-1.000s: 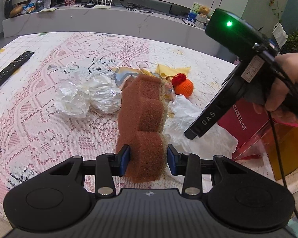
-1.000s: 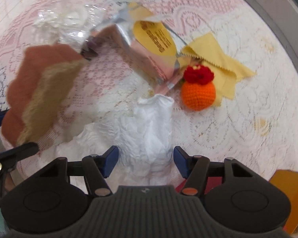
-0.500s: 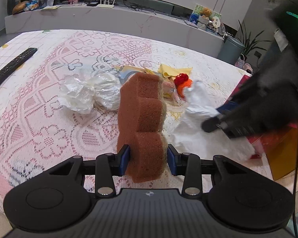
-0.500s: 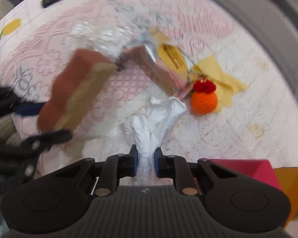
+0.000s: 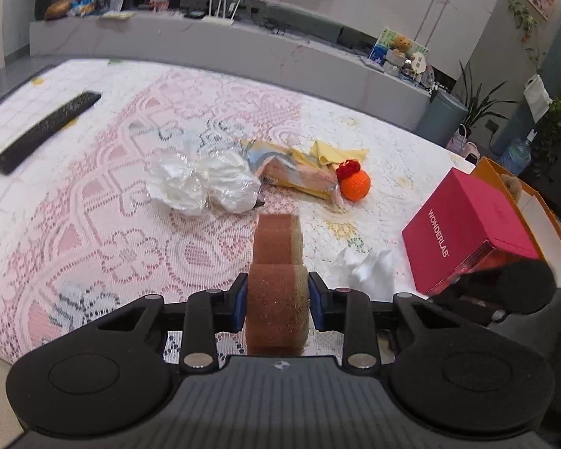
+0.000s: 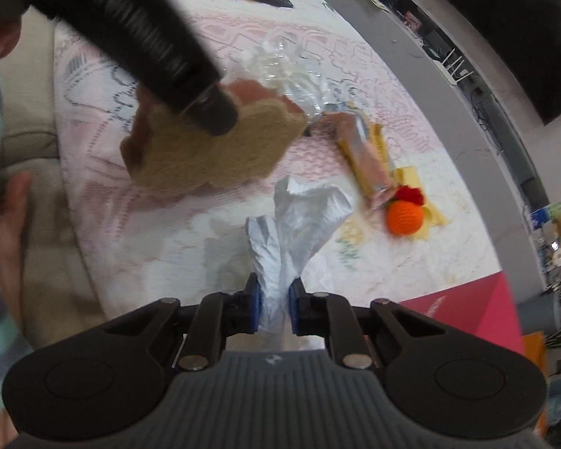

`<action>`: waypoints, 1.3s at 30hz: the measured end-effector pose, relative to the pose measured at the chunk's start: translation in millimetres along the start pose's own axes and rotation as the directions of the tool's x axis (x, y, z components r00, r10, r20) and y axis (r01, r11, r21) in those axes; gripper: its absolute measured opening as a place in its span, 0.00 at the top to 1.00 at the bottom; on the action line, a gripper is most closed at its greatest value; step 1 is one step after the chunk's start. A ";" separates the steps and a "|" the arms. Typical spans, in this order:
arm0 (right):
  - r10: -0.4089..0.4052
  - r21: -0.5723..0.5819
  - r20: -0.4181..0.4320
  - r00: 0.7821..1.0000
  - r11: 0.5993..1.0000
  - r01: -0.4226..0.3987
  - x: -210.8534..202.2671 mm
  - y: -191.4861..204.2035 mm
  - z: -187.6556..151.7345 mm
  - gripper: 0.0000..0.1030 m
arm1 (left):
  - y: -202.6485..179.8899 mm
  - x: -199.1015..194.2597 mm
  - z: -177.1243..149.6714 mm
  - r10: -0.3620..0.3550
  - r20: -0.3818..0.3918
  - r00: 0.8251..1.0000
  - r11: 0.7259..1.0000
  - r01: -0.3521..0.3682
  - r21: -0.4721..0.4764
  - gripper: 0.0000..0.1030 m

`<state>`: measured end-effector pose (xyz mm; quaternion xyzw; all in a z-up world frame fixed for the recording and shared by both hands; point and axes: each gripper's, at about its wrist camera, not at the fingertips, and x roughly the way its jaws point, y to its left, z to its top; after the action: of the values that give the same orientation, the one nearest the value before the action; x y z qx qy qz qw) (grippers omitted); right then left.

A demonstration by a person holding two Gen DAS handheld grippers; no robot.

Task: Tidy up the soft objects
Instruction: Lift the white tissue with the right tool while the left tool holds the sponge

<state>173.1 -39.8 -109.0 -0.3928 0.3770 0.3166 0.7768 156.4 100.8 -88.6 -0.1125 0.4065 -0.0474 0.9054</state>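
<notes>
My left gripper (image 5: 278, 304) is shut on a brown sponge (image 5: 276, 265) and holds it above the lace tablecloth; the sponge also shows in the right wrist view (image 6: 213, 149). My right gripper (image 6: 275, 306) is shut on a white crumpled tissue (image 6: 299, 220), lifted off the table; the tissue shows low right in the left wrist view (image 5: 362, 265). An orange crocheted ball with a red top (image 5: 355, 184) (image 6: 405, 215) lies on a yellow cloth (image 5: 336, 149). A crumpled clear plastic bag (image 5: 205, 183) and a snack packet (image 5: 299, 174) lie mid-table.
A pink box (image 5: 463, 224) stands at the table's right edge with an orange box (image 5: 535, 202) behind it. A black remote (image 5: 45, 127) lies far left. The left gripper's body (image 6: 149, 45) crosses the right wrist view.
The right gripper has shut on the tissue and lifted it back toward the right. The left gripper has pulled back and tilted with the sponge still in it.
</notes>
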 end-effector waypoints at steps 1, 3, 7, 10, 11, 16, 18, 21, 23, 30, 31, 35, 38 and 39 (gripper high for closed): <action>0.010 0.030 0.002 1.000 0.999 -0.010 3.0 -0.2 -2.1 0.87 | -1.5 -0.1 -0.1 0.005 0.000 1.000 1.000 -0.005 0.010 0.65; 0.063 0.113 0.010 0.998 0.991 -0.064 10.6 -5.0 -6.4 0.87 | -2.2 2.3 -1.1 0.009 -0.016 1.000 1.000 -0.009 0.014 0.65; 0.162 0.317 0.053 0.985 0.933 -0.171 27.6 -23.1 -14.2 0.81 | 1.2 8.6 -7.2 0.010 -0.070 0.998 1.000 -0.009 0.010 0.64; 0.239 0.453 0.117 0.964 0.851 -0.266 29.6 -38.8 -22.9 0.68 | 1.3 14.5 -9.9 0.035 -0.100 0.994 0.999 -0.032 0.028 0.63; 0.257 0.490 0.138 0.957 0.821 -0.291 29.7 -43.9 -26.3 0.68 | 1.2 16.1 -10.9 0.040 -0.104 0.994 0.999 -0.036 0.033 0.63; 0.294 0.612 0.263 0.919 0.686 -0.394 28.8 -60.3 -37.6 0.54 | 0.4 20.5 -15.5 0.037 -0.117 0.992 0.999 -0.033 0.037 0.63; 0.277 0.643 0.305 0.911 0.646 -0.412 18.5 -64.0 -43.2 0.51 | -0.8 21.9 -16.4 0.043 -0.121 0.992 0.998 -0.038 0.044 0.63; 0.185 0.657 0.344 0.920 0.653 -0.377 3.0 -66.6 -48.0 0.51 | -1.1 23.2 -16.8 0.044 -0.123 0.992 0.998 -0.038 0.047 0.63; 0.133 0.659 0.337 0.932 0.674 -0.335 3.3 -68.4 -48.8 0.51 | -1.3 24.3 -17.3 0.043 -0.124 0.991 0.998 -0.038 0.045 0.63; 0.227 0.741 0.378 0.898 0.508 -0.440 35.6 -75.5 -61.4 0.65 | 2.5 24.0 -17.3 0.037 -0.120 0.992 0.999 -0.034 0.027 0.63; 0.241 0.745 0.391 0.888 0.484 -0.460 37.8 -75.1 -62.5 0.65 | 1.9 24.3 -17.3 0.039 -0.119 0.992 0.999 -0.035 0.031 0.63; 0.250 0.813 0.418 0.873 0.326 -0.483 47.4 -76.4 -74.7 0.76 | -2.3 26.0 -18.2 0.050 -0.119 0.992 0.998 -0.043 0.053 0.63; 0.229 0.861 0.401 0.887 0.236 -0.451 55.9 -74.9 -83.0 0.90 | -1.9 25.9 -18.5 0.049 -0.120 0.992 0.998 -0.043 0.054 0.63; 0.223 0.861 0.399 0.889 0.243 -0.447 56.5 -71.9 -81.7 0.90 | -1.3 25.9 -18.5 0.048 -0.121 0.992 0.998 -0.042 0.052 0.63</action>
<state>231.3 -133.4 -162.7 0.2524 0.4863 0.2347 0.8029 159.8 91.9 -119.0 -0.0779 0.4622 -0.0438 0.8823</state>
